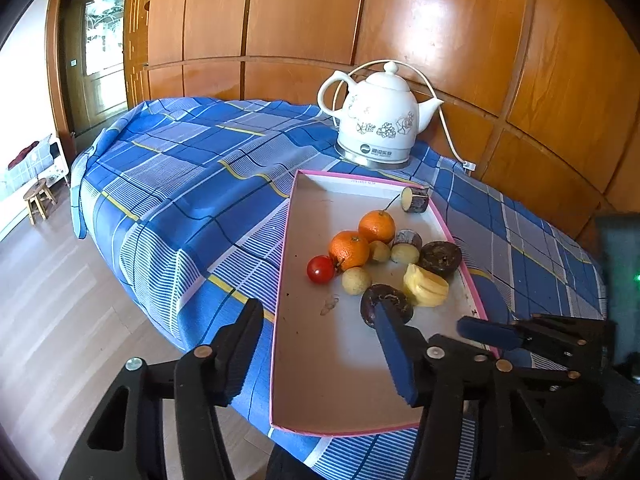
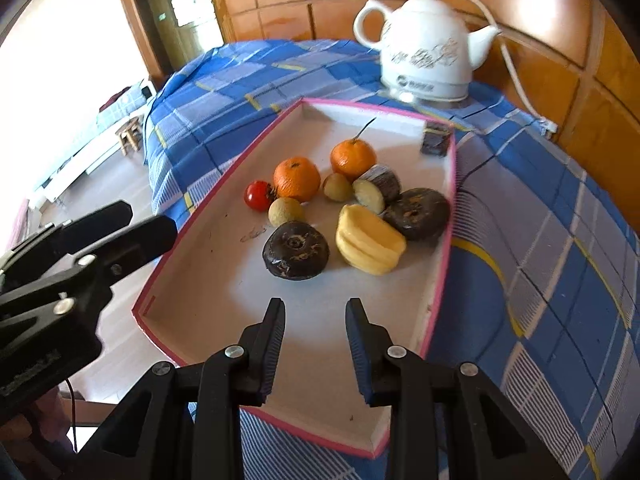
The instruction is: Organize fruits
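A pink-rimmed white tray point(image 1: 320, 380) point(image 2: 224, 280) lies on the blue checked tablecloth. It holds two oranges point(image 1: 349, 250) point(image 2: 297, 178), a red tomato point(image 1: 320, 269) point(image 2: 258, 196), small yellow-green round fruits point(image 1: 356, 280) point(image 2: 285, 211), a yellow starfruit point(image 1: 426, 286) point(image 2: 370, 240), two dark round fruits point(image 2: 296, 250) point(image 1: 440, 258) and cut dark-skinned pieces point(image 2: 378, 190). My left gripper point(image 1: 316, 320) is open over the tray's near left rim. My right gripper point(image 2: 316, 308) is open and empty over the tray's near end; its blue-padded fingers point(image 1: 488, 332) show in the left wrist view.
A white ceramic kettle point(image 1: 380, 120) point(image 2: 428, 48) with a cord stands behind the tray, by the wooden wall panels. The table edge drops to a wooden floor on the left, with a small stool point(image 1: 38, 198).
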A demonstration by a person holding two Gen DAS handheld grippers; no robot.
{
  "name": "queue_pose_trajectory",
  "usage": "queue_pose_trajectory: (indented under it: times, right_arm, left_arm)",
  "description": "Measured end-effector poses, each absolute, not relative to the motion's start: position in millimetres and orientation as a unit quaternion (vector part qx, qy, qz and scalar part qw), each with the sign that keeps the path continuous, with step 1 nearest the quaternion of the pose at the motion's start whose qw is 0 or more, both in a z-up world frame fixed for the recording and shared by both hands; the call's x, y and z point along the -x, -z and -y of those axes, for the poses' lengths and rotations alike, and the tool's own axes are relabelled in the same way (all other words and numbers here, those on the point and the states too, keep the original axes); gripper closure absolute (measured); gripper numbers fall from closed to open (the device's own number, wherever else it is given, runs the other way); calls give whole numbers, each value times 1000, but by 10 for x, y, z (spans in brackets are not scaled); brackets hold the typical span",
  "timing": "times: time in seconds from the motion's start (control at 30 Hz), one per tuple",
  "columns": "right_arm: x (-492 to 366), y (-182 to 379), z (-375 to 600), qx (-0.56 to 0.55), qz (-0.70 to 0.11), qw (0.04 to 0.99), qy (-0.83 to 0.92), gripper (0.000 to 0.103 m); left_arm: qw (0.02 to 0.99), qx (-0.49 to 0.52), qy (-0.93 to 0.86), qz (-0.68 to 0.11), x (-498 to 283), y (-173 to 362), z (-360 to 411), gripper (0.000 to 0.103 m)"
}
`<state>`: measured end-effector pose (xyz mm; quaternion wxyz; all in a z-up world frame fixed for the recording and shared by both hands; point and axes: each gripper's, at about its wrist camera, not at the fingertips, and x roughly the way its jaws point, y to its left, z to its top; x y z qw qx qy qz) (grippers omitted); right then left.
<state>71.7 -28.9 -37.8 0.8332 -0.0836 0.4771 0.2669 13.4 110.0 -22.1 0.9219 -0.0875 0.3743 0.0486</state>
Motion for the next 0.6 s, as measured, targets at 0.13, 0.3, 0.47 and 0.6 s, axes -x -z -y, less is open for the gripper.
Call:
queue_pose_trajectory:
  times: [0.13,0.3,0.47,0.6]
  right_arm:
    - [-634,271,429,63,-460,853,-238,68]
    - [-529,183,650,38,-440,877,-189,66]
    - [-381,101,779,37,-418,895,-149,65]
    - [-284,36,839,43,-400,908,-120,59]
  left_arm:
    - [924,84,-47,-369,-103,205,-1054,36]
    - [928,80,-50,-360,-46,179,-992,28]
    - [931,76,-58,-352,48,187,-907,14]
    - [935,70,-59,-341,130,174,-857,1]
